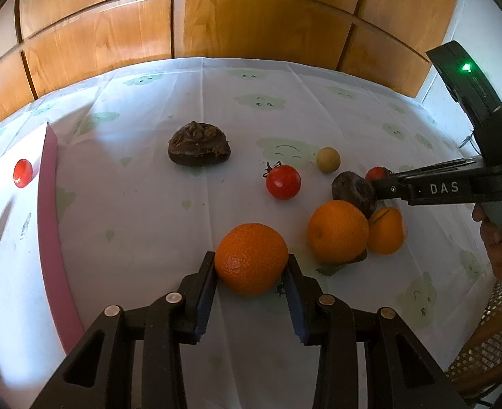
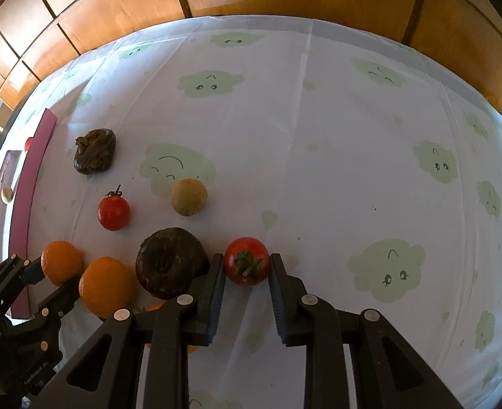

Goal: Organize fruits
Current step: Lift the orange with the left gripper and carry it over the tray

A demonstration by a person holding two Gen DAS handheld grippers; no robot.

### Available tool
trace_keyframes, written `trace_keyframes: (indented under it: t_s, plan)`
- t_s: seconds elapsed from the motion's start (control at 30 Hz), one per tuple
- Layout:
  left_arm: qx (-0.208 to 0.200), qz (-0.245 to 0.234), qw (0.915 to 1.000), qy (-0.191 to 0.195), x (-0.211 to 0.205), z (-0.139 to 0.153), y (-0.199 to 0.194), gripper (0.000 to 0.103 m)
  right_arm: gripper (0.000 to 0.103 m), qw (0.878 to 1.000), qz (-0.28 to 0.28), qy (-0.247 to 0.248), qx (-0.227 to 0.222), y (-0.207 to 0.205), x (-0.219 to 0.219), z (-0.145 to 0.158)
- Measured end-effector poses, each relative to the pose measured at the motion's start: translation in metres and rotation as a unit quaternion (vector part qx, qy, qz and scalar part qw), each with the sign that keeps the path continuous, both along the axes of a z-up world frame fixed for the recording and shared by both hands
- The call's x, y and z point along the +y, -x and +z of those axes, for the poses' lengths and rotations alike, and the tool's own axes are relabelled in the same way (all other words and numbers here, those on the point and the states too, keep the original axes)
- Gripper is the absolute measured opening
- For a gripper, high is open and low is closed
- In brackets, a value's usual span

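A cloud-print tablecloth (image 2: 319, 136) covered the table. Near its front, a pebbled orange (image 1: 251, 259) sat pinched in the left gripper (image 1: 251, 269); the right gripper (image 2: 247, 266) squeezed a stem-up tomato (image 2: 246, 260), half hidden in the left view.

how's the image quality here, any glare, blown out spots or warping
Left wrist view: the white tray at left is blown out by sunlight, and the cabinet doors bow with fisheye warp. Right wrist view: the tablecloth is evenly lit, its far edge curves strongly, and the tomato between the fingers is sharp.
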State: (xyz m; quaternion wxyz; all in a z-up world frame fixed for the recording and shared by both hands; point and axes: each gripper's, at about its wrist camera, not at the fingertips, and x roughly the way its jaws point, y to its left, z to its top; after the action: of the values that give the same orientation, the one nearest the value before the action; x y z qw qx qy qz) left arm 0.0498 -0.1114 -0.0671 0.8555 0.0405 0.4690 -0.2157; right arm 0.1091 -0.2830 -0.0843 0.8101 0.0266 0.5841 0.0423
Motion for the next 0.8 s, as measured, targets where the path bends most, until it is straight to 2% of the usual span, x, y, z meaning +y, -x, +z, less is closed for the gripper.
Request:
trace_keyframes:
  t_s: [0.27, 0.57, 0.67, 0.8]
  plan:
    - [-0.002, 0.001, 1.0, 0.0, 0.0, 0.0, 0.001, 0.038, 0.026, 1.0, -0.013, -0.021, 0.001, 0.011, -0.022, 0.004]
    - [0.004, 0.006, 0.9998, 0.02, 0.009, 0.007, 0.002, 0.037, 0.026, 1.0, 0.004, 0.011, -0.007, 0.012, -0.013, 0.006]
    - [-0.002, 0.007, 0.9994, 0.032, 0.015, 0.017, 0.004, 0.037, 0.026, 1.0, 0.004, 0.01, -0.009, 0.012, -0.015, 0.007]
    - [-0.018, 0.025, 0.9977, 0.06, 0.032, 0.045, 0.003, 0.037, 0.026, 1.0, 0.006, 0.012, -0.01, 0.013, -0.015, 0.007]
